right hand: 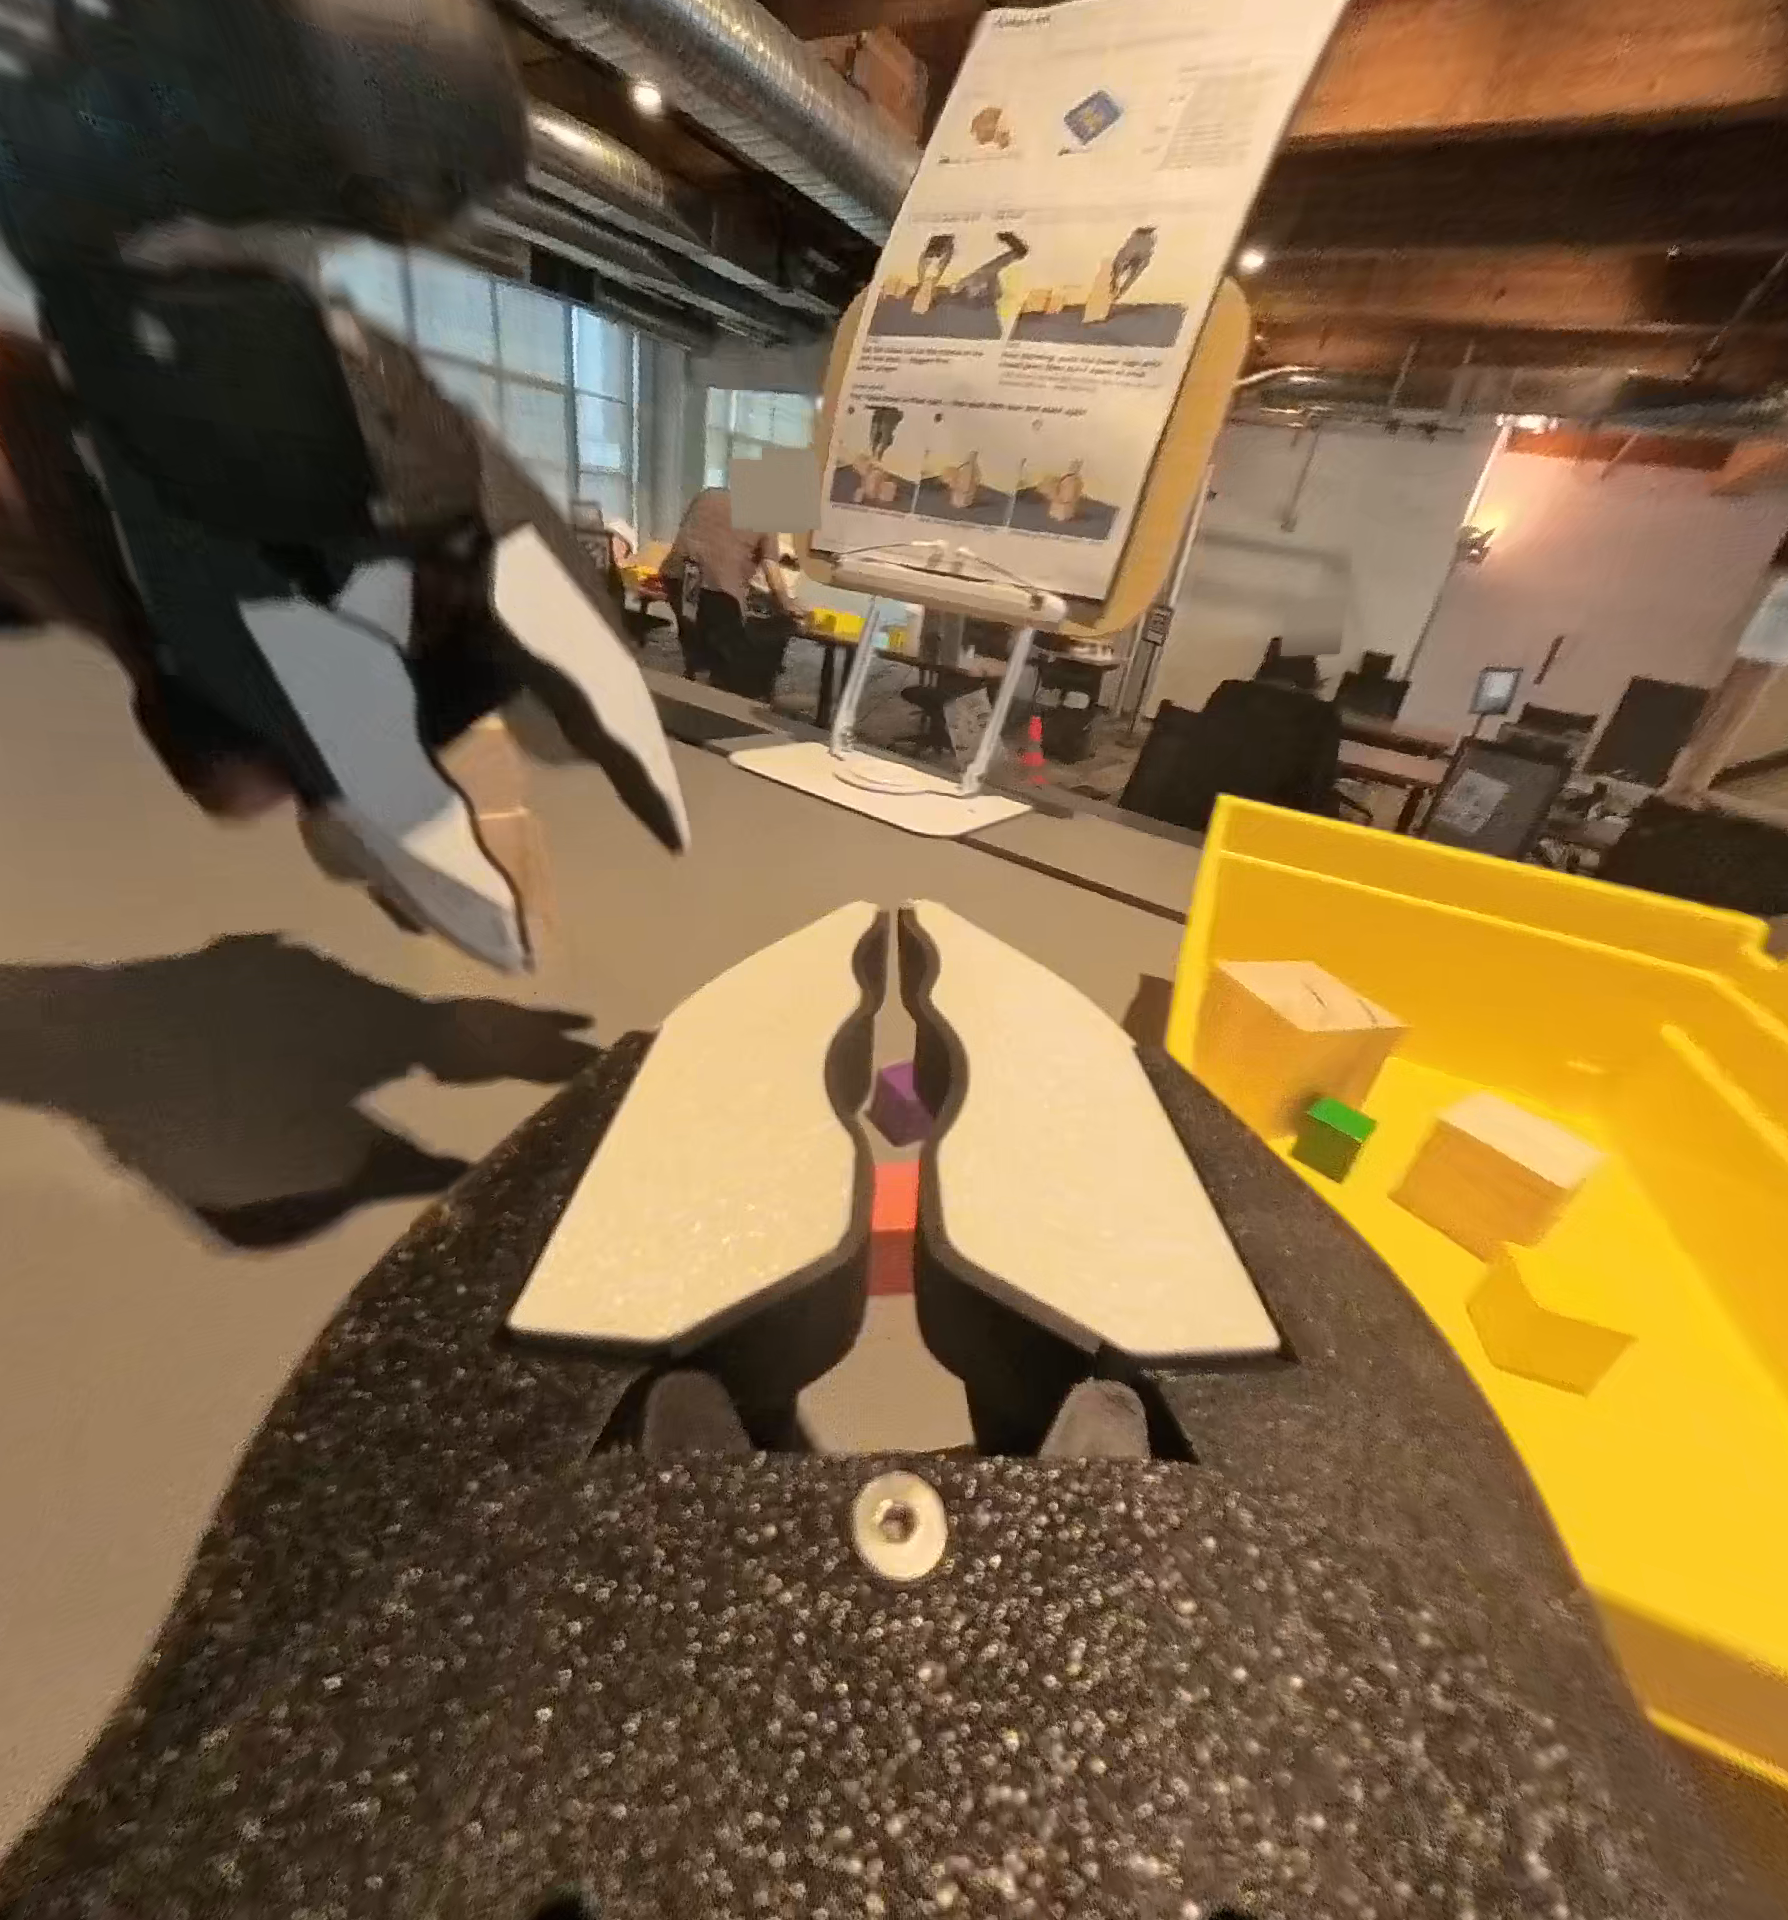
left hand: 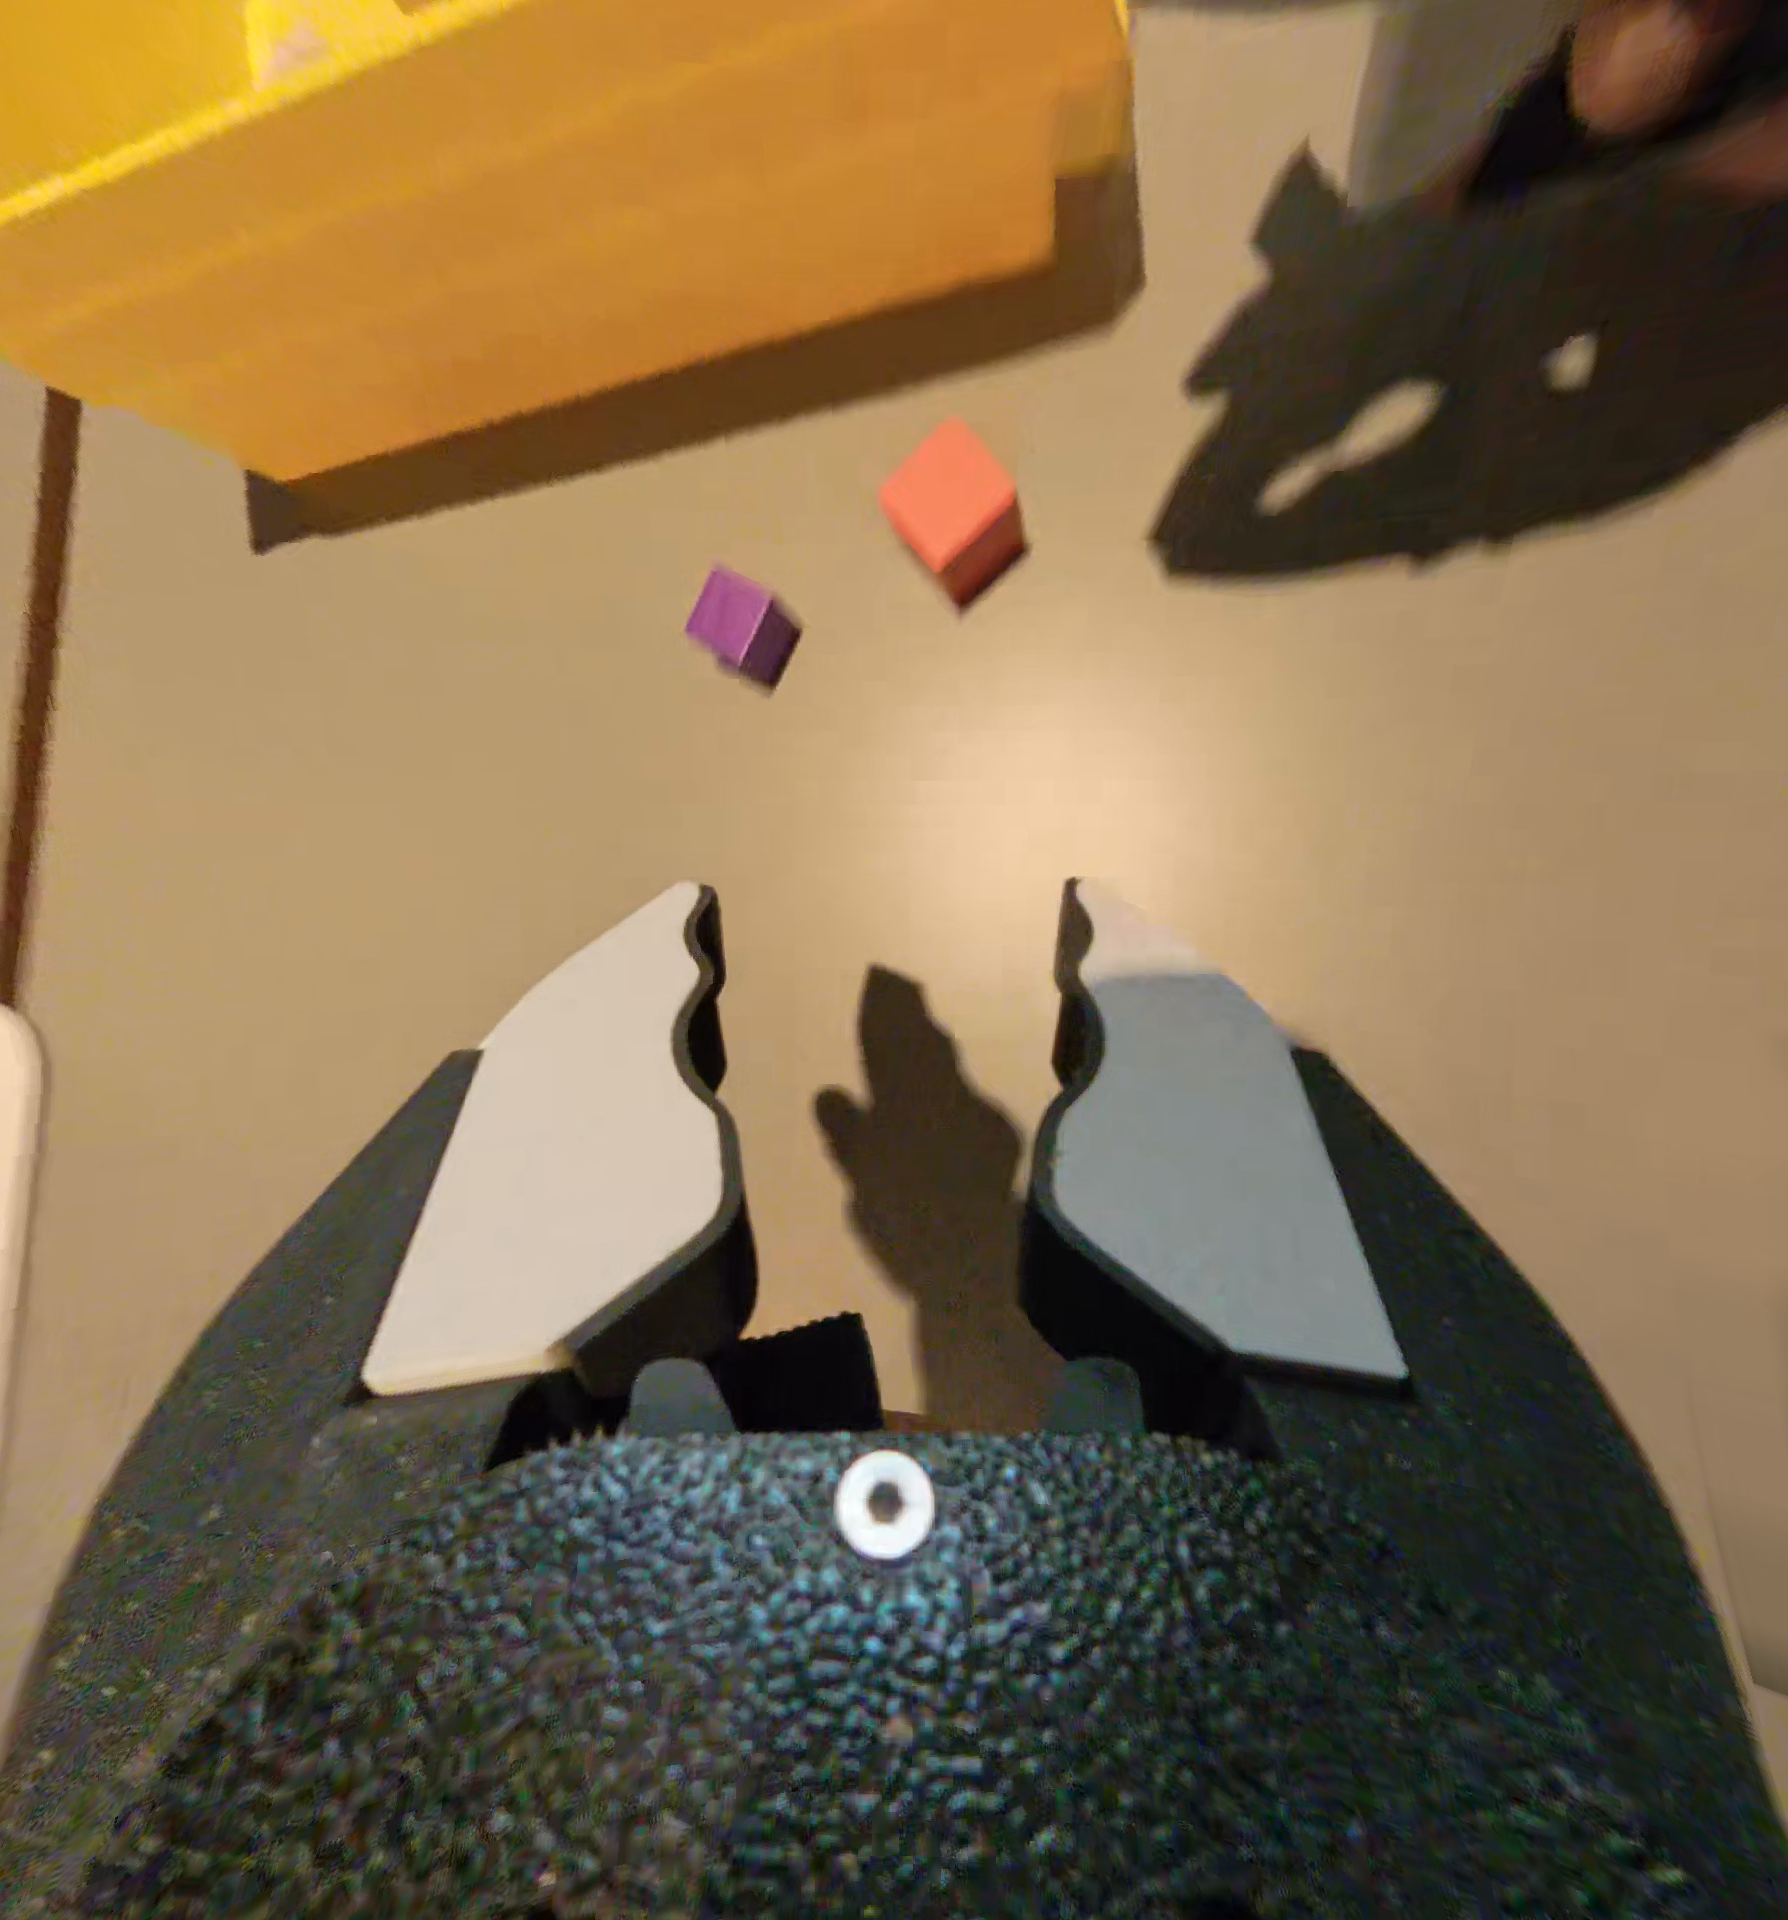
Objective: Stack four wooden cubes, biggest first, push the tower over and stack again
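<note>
Purple cube [left hand: 742,628] sits beside the orange cube [left hand: 950,506]; my parted, empty left gripper [left hand: 890,904] could knock either; right gripper [right hand: 892,914] nearly closed, empty.

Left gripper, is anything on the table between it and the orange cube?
Nothing visible. The left gripper hangs open above bare table, with the orange cube ahead and the purple cube off to its left, apart from it.
</note>
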